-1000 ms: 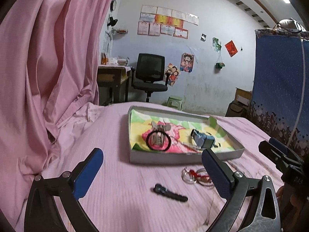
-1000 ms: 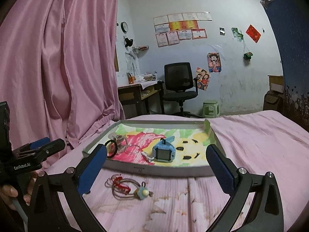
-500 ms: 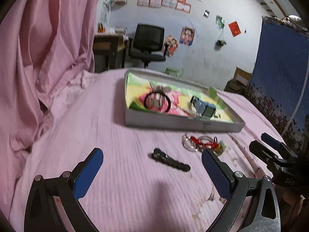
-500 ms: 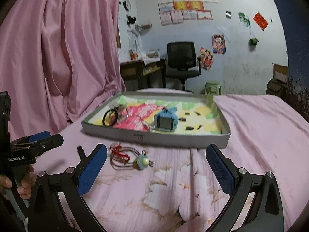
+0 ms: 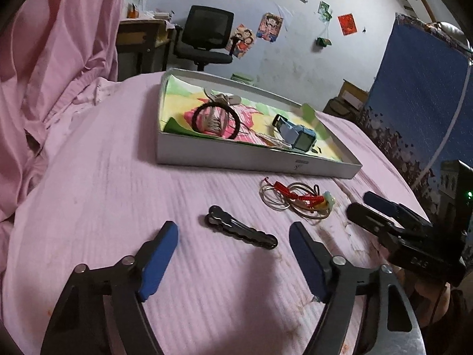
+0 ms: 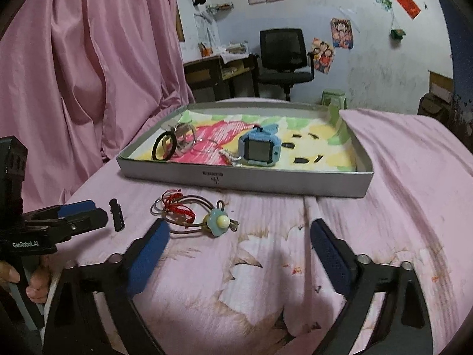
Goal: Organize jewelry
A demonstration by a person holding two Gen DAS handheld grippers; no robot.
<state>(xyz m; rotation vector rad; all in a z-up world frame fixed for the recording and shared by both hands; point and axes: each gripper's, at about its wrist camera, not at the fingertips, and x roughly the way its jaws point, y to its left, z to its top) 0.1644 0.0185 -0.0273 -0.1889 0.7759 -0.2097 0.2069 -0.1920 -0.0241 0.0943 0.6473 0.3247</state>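
Loose on the pink bedsheet (image 5: 103,195), just in front of the shallow grey cardboard tray (image 5: 254,159), lie the two pieces not yet put away: a black wavy-edged hair clip (image 5: 241,232) and a tangle of thin silver bangles tied with red cord and a pale blue flower charm (image 6: 193,214). Inside the tray, on its bright pink, yellow and green lining, a black ring-shaped hair tie (image 6: 164,147), some silver rings and a blue square child's watch (image 6: 259,148) already rest, so the tray is probably the collecting place. The left gripper (image 5: 233,259) points down at the hair clip, its blue-padded jaws closing with the clip ahead of them and nothing pressed yet. The right gripper (image 6: 239,244) likewise is closing over the sheet beside the bangles, holding nothing. White lettering on the left gripper's body reads "GenRobot.AI" (image 6: 25,244); the small print on the tray's front wall is too fine to read.
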